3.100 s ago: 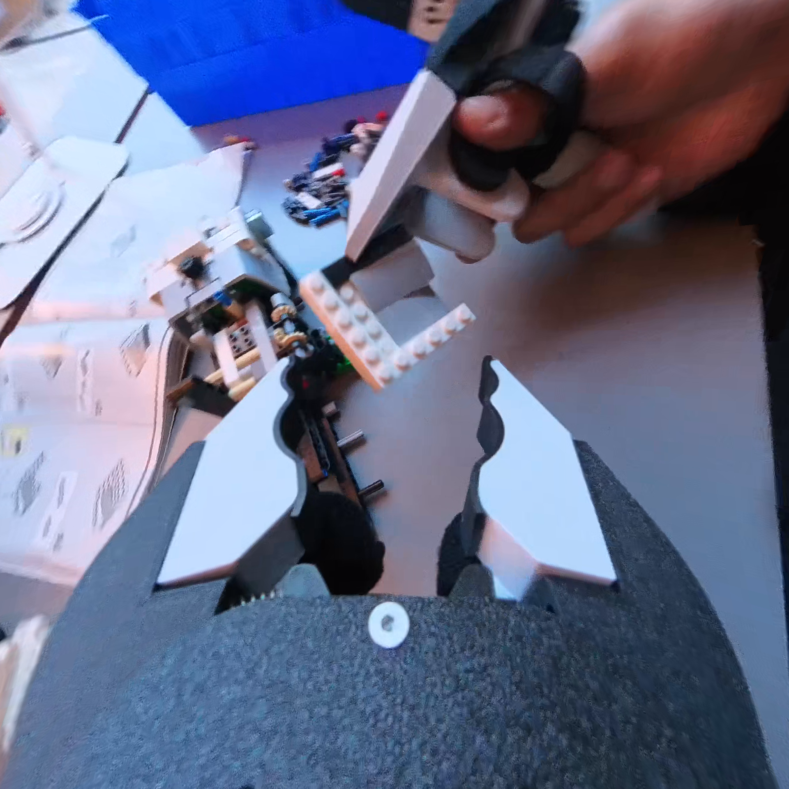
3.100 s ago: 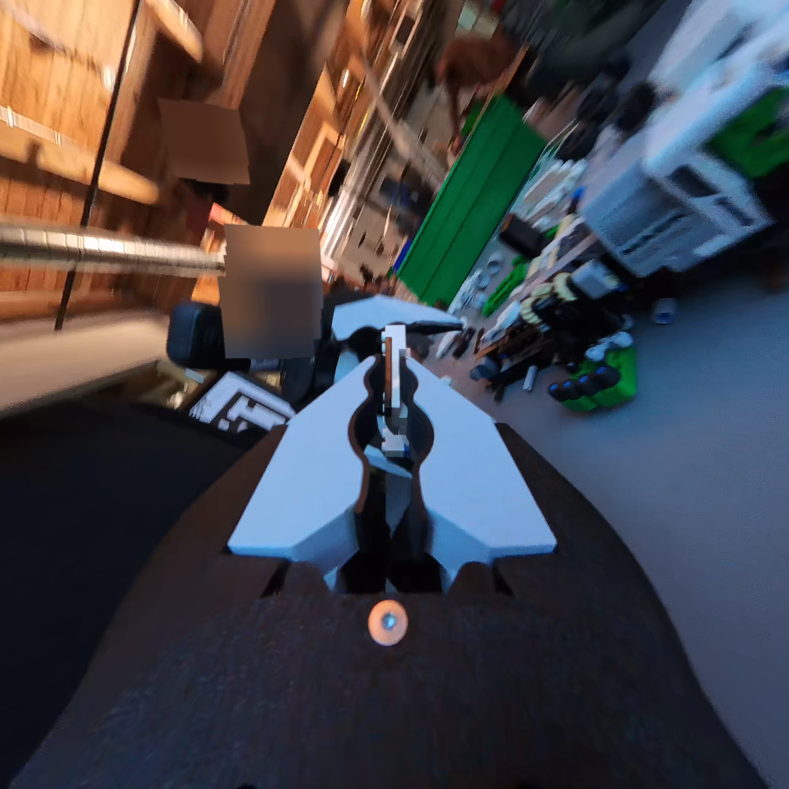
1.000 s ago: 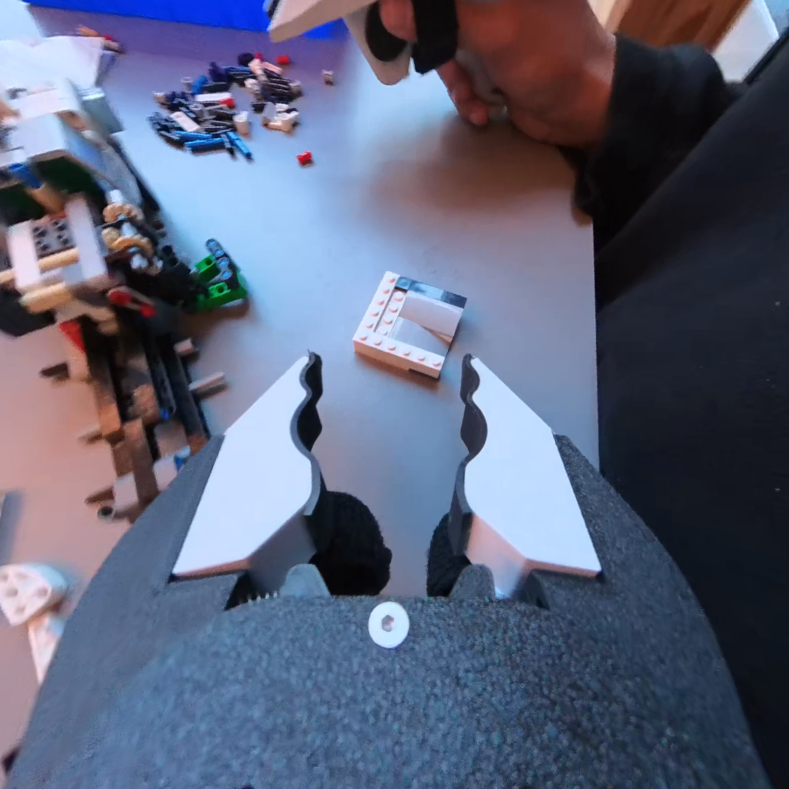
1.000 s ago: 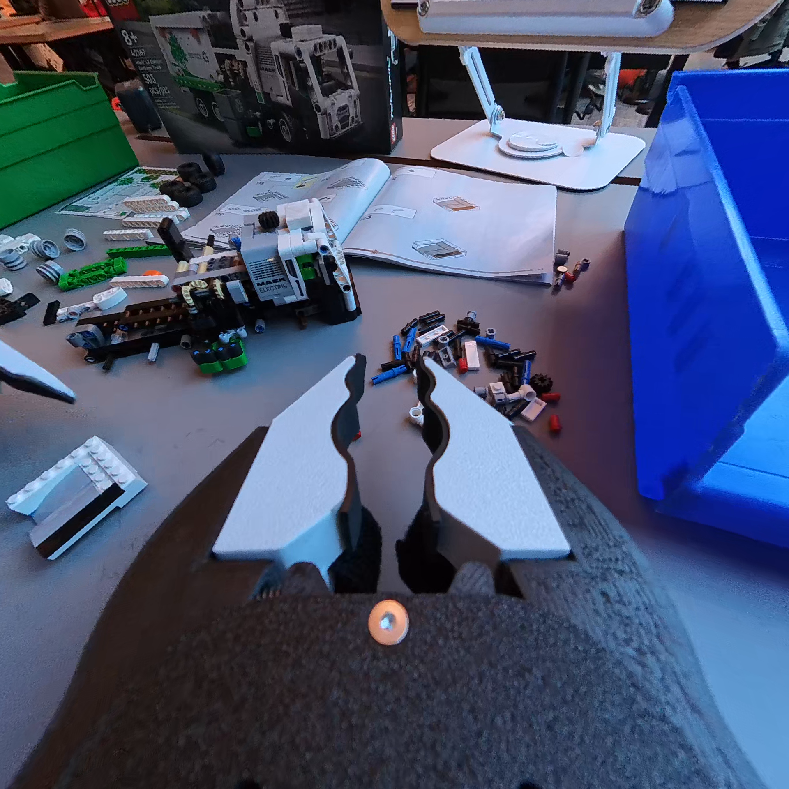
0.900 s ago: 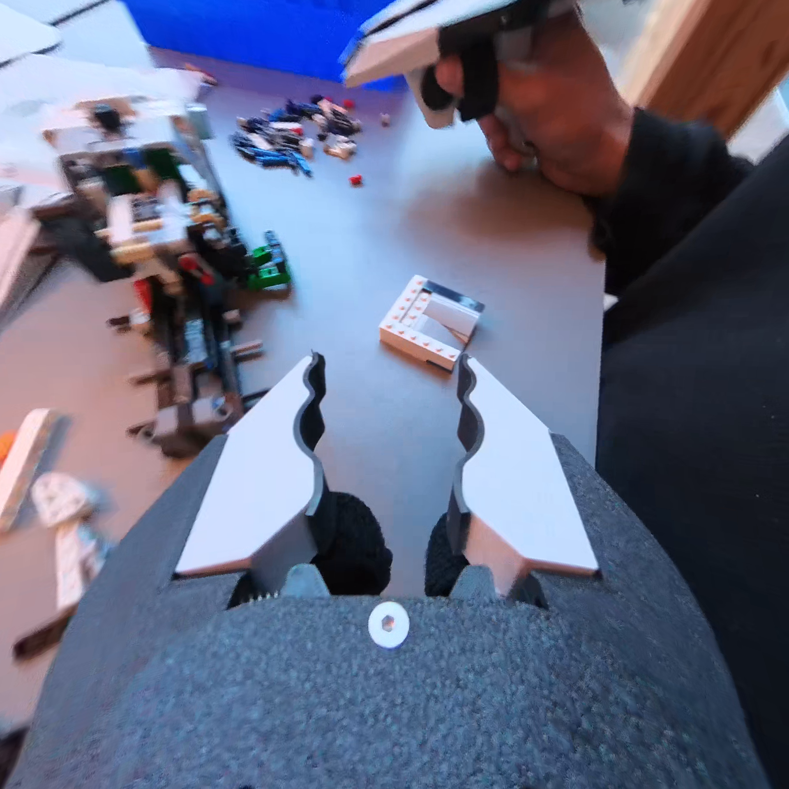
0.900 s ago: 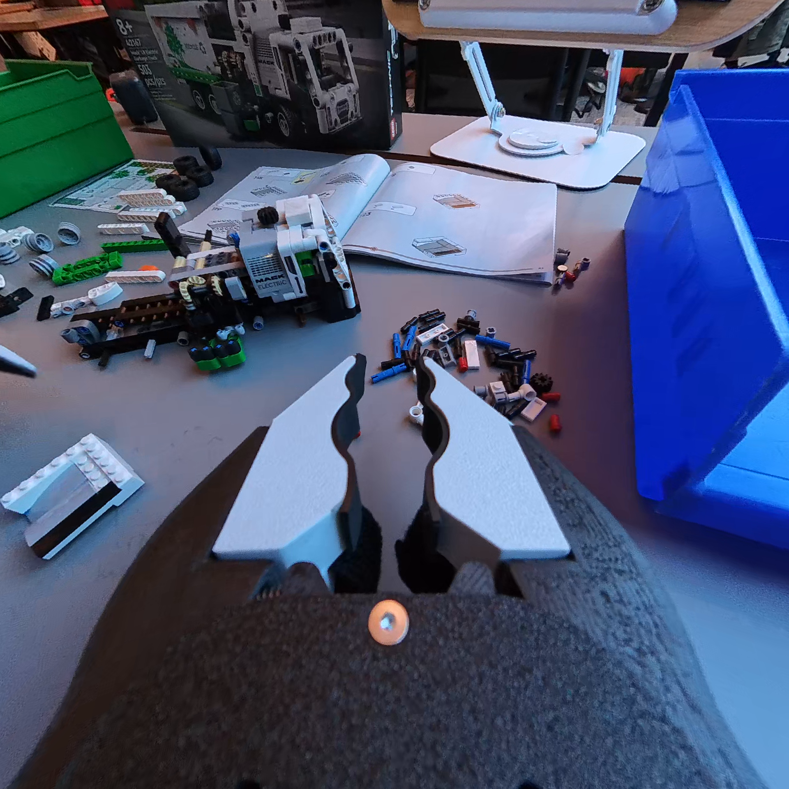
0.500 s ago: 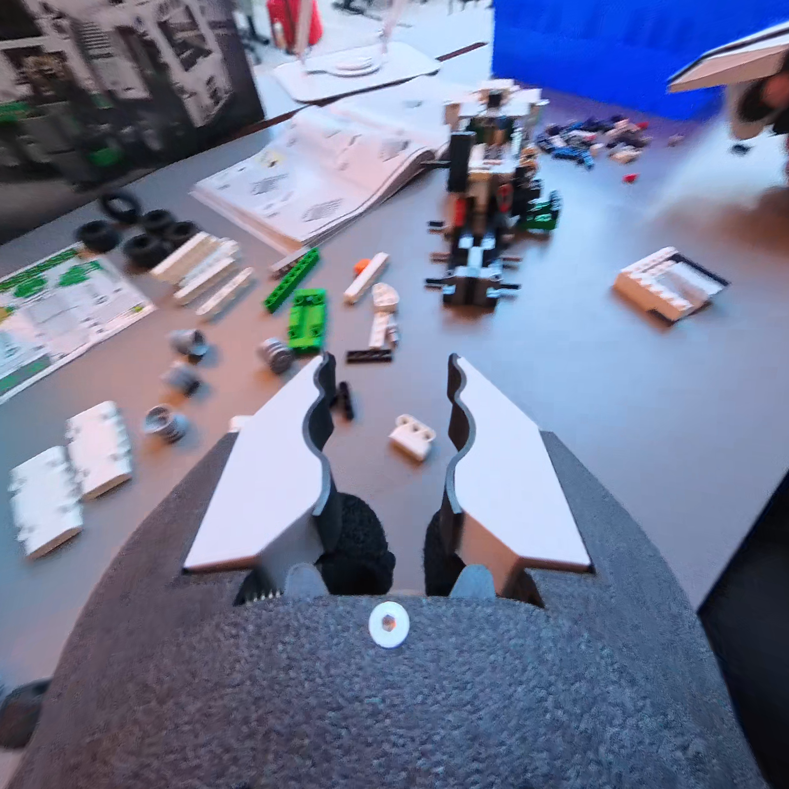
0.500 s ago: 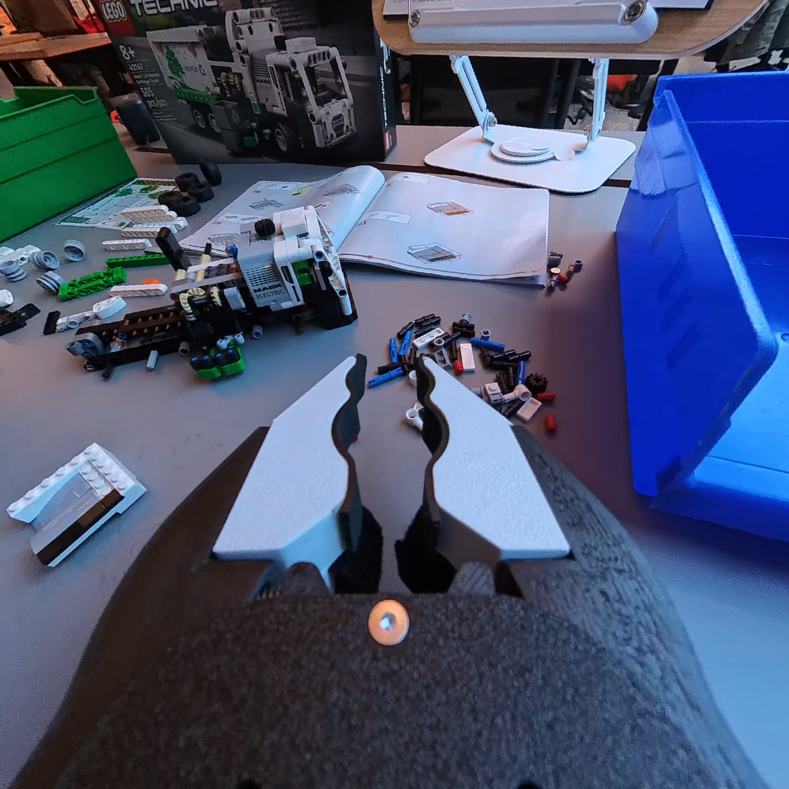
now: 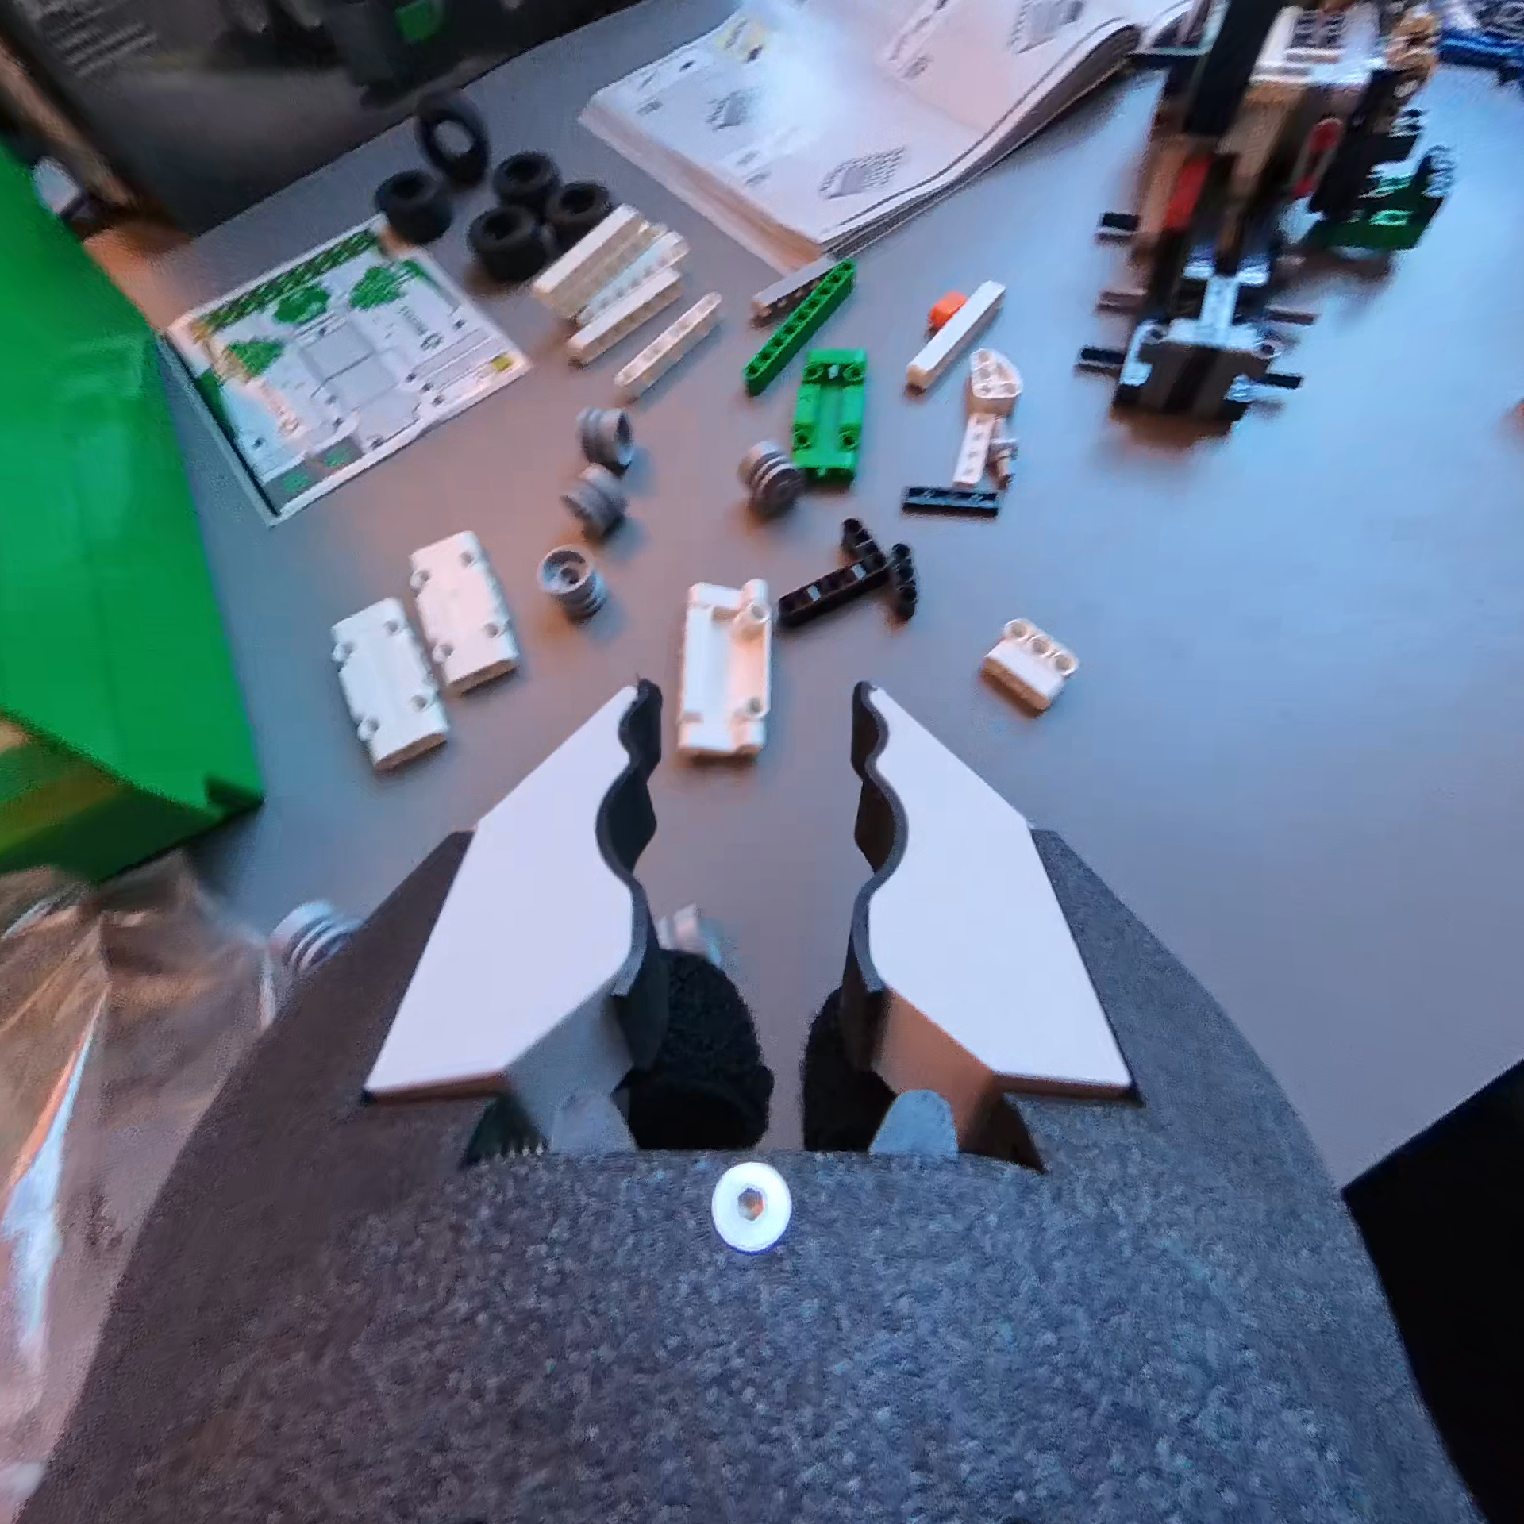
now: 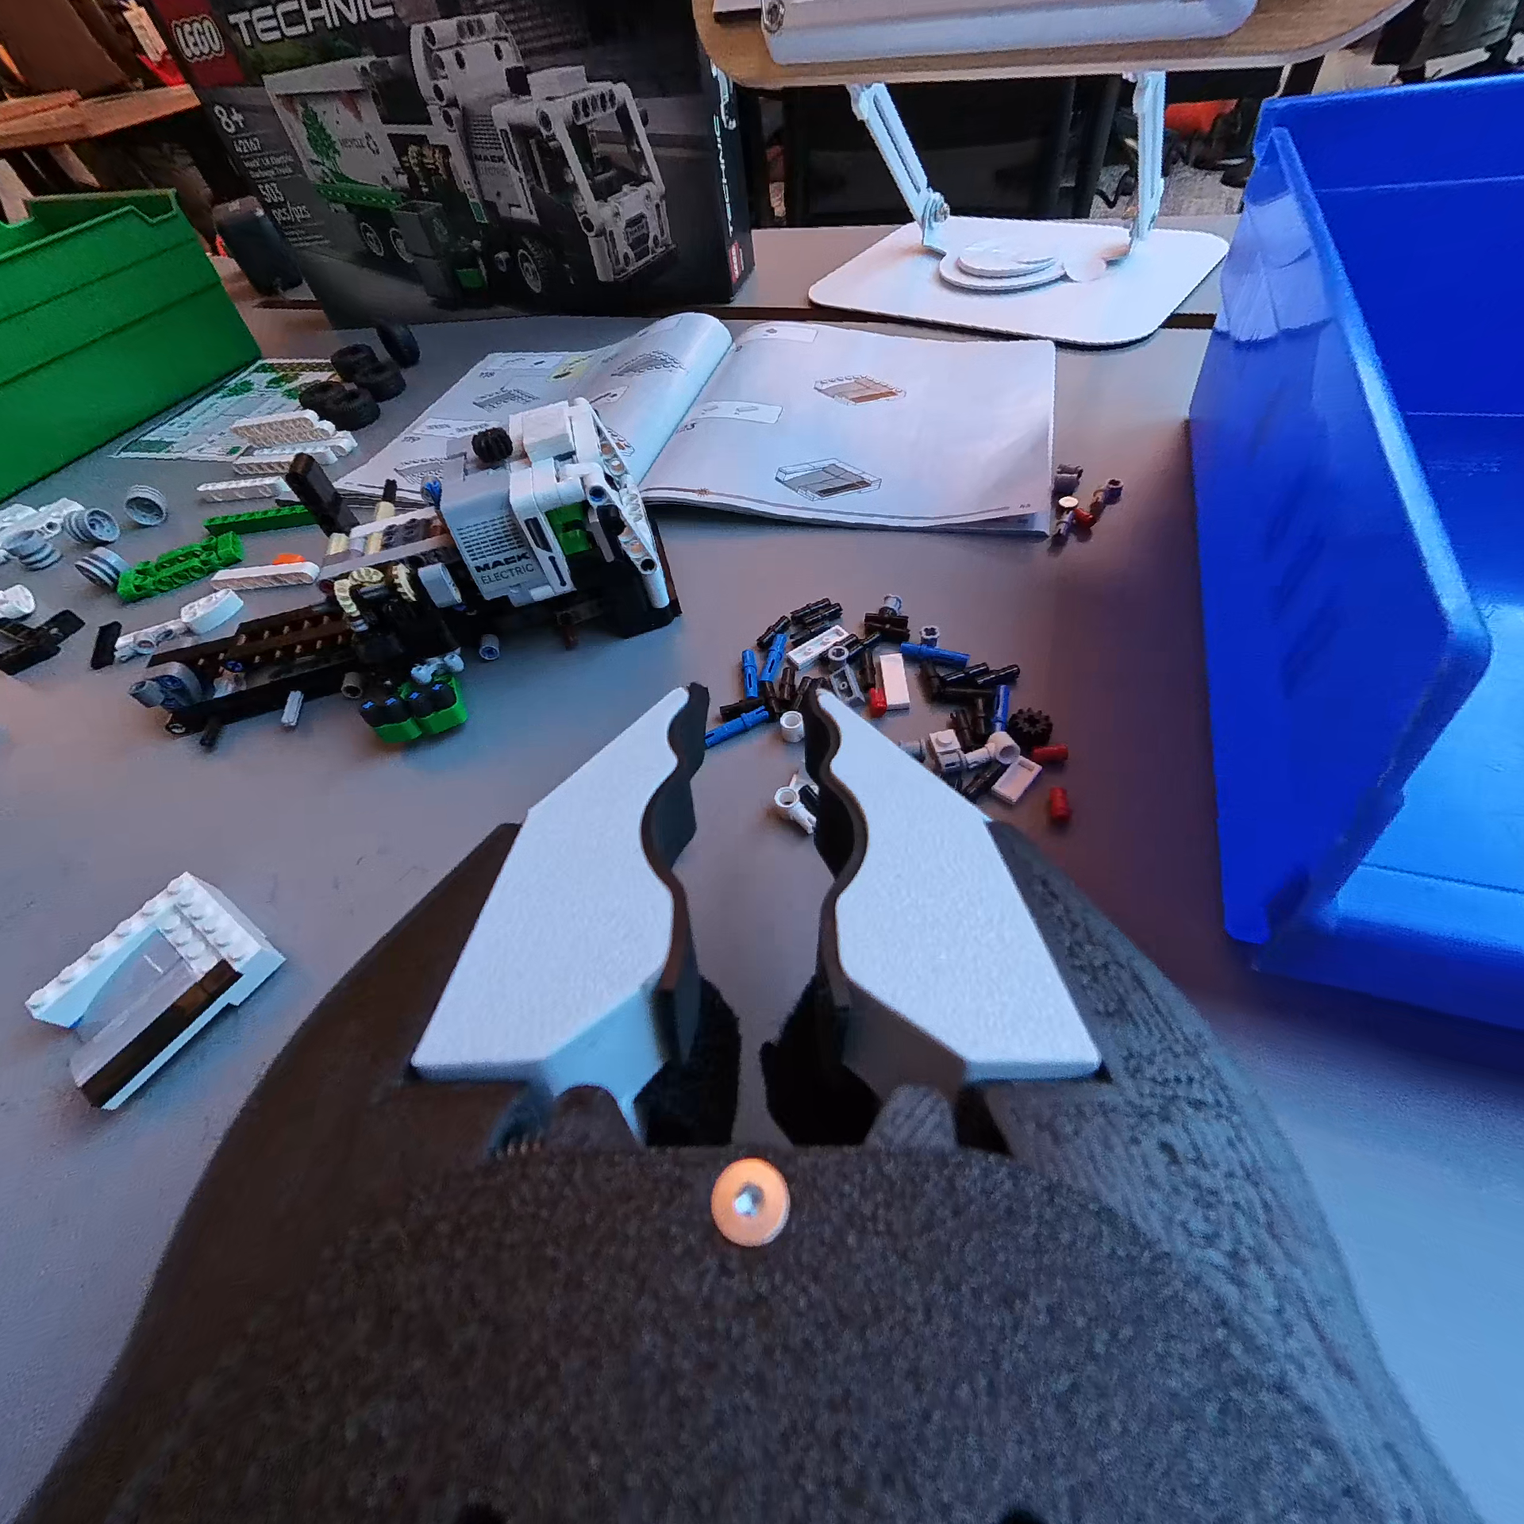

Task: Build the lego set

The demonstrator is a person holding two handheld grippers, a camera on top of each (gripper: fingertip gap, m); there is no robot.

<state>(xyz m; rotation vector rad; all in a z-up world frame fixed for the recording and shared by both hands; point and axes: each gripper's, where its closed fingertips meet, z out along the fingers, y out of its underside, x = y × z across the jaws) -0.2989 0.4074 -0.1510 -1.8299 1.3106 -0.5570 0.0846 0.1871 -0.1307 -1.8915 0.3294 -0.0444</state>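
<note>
We swing the left gripper (image 9: 754, 701), jaws wide and empty, from the windscreen piece (image 10: 157, 985) to a white panel (image 9: 724, 678) on the surface, while the right gripper (image 10: 754, 701), jaws narrow and empty, stays near the half-built truck (image 10: 462, 569).

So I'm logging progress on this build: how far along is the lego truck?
Partly built. The truck has a cab on a bare chassis, no wheels. The white windscreen assembly lies loose beside it. Both the left gripper and right gripper are open and empty. Tyres, hubs, white panels and small pins remain unused.
</note>
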